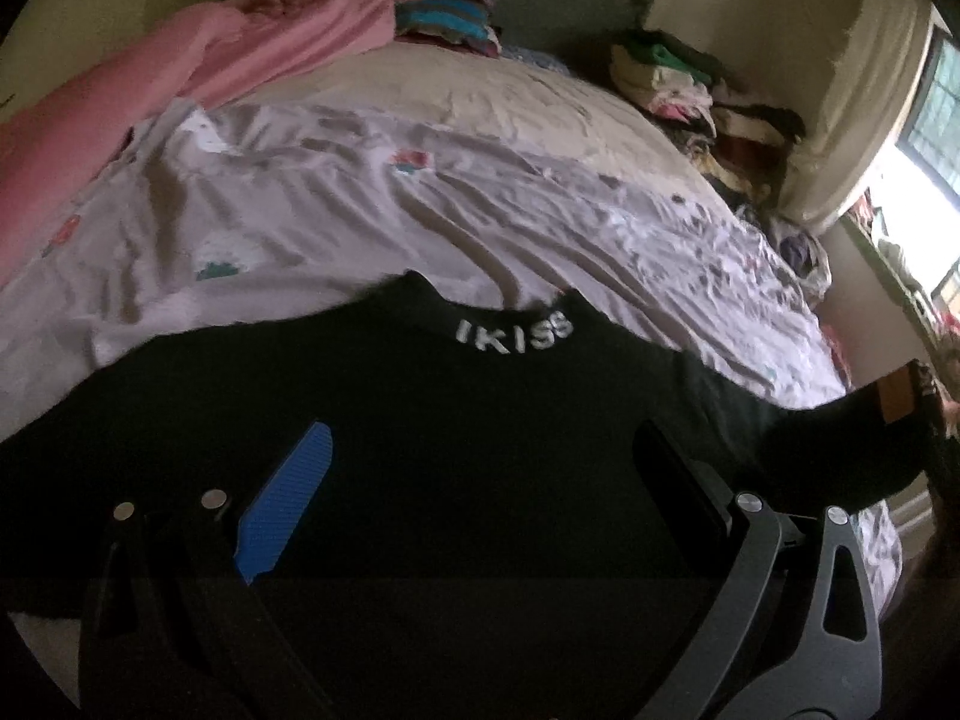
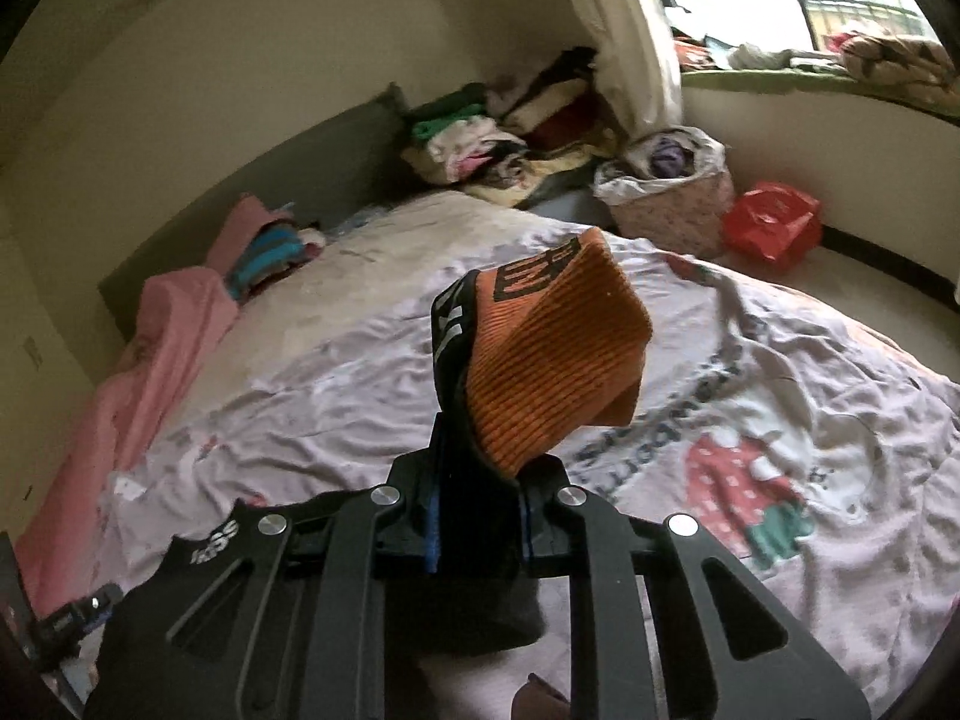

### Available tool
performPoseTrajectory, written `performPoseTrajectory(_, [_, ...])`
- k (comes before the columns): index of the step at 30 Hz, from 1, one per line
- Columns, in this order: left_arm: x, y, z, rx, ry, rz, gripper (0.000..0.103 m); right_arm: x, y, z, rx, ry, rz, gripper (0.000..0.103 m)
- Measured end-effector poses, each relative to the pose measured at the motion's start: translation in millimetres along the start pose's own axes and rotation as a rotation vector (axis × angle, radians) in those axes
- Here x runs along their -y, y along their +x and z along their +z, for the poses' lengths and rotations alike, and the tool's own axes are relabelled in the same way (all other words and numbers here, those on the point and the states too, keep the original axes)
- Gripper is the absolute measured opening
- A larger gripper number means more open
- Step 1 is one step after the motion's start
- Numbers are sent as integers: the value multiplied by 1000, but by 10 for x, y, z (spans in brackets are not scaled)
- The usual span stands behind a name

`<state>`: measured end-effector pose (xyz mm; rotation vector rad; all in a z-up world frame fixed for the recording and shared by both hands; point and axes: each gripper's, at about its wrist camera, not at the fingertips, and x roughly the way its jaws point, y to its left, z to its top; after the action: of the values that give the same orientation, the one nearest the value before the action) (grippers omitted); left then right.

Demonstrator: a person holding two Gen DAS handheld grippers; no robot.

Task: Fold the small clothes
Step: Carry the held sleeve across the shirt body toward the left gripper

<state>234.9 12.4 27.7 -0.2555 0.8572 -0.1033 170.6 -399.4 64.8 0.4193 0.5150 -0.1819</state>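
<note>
A black top (image 1: 420, 450) with "IKISS" in white on its collar lies spread on the pale printed bedsheet (image 1: 300, 222). My left gripper (image 1: 480, 480) hovers over the top's body, open, with its blue pad (image 1: 288, 498) and dark finger (image 1: 684, 492) far apart. One sleeve stretches off to the right and ends in an orange ribbed cuff (image 1: 897, 399). In the right wrist view my right gripper (image 2: 480, 468) is shut on that sleeve end, and the orange cuff (image 2: 558, 360) stands up above the fingers, lifted off the bed. The collar of the black top (image 2: 198, 576) shows at lower left.
A pink blanket (image 1: 198, 54) runs along the bed's left side. Folded clothes piles (image 2: 480, 132) sit at the head of the bed. Beside the bed stand a fabric basket (image 2: 666, 192) full of clothes and a red bag (image 2: 774, 225). A cluttered window sill (image 2: 810, 66) is beyond.
</note>
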Motion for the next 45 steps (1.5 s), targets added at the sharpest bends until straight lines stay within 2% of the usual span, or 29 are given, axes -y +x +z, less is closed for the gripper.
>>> performPoseTrajectory(13, [-380,-293,102,46,-101,-43,94,-911,-96,-201,-40,-155,121,16])
performPoseTrajectory(21, [-450,-273,27,17,-120,-78,94,-1257,-91,-349,-64,-208,150,16])
performPoseTrajectory(29, [-770,-259,-17,3,-179,-97,94,-1569,4,-579,-104,-246,192,16])
performPoseTrajectory(32, [-876,-267,-20,2,-208,-125,94,-1721,39,-691,-118,-274,209,17])
performPoseTrajectory(35, [-933,-234,-33,-8,-215,-118,94,-1882,90,-829,-130,-308,222,17])
performPoseTrajectory(42, [-1010,-100,-101,-57,-250,-188,94,-2238,252,-1225,-162,-392,245,17])
performPoseTrajectory(45, [-1039,-37,-143,-85,-275,-254,94,-2385,319,-1415,-175,-439,247,17])
